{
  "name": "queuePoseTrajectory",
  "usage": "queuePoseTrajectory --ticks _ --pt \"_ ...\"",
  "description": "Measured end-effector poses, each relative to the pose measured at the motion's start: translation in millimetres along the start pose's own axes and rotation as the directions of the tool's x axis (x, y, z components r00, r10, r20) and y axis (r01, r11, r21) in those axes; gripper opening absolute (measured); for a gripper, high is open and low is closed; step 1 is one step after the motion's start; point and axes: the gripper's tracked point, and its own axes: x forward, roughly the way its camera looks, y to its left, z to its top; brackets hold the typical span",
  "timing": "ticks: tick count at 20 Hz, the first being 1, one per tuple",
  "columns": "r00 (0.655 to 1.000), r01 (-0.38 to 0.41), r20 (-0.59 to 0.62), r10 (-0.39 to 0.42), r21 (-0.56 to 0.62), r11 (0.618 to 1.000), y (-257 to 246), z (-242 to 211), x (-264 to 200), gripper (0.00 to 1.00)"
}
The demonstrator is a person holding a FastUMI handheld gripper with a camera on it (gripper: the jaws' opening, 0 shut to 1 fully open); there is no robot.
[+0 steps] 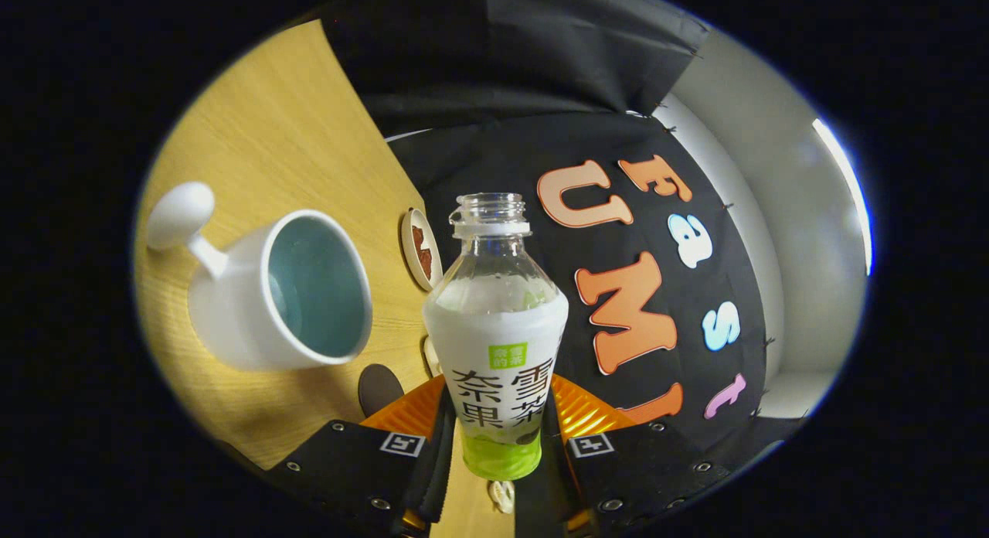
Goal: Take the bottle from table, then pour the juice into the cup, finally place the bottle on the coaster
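Tongs point(501, 445) clamp both fingers on the lower body of an uncapped bottle point(496, 345), which stands between them with its open neck pointing ahead and clear liquid showing in its upper part. Beside the bottle, over the wooden bench point(263, 136), a white cup point(286, 291) with a knobbed handle shows its open, pale-blue inside, the whole scene appearing tilted. Just beyond the cup and near the bottle's neck lies a small round coaster point(421, 248) with a brown mark at its centre.
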Motion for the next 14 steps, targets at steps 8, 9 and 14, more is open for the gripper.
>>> queuePoseTrajectory --ticks 8,9,14 --pt "0.997 0.073 -0.031 -0.066 0.449 0.891 -31.1 -9.6 32.0 0.53" --pt "0.997 0.075 -0.040 -0.063 0.499 0.863 -33.4 -13.6 35.5 0.53" --pt "0.998 0.045 -0.068 0.005 0.719 0.694 -29.1 -25.0 52.3 0.53"
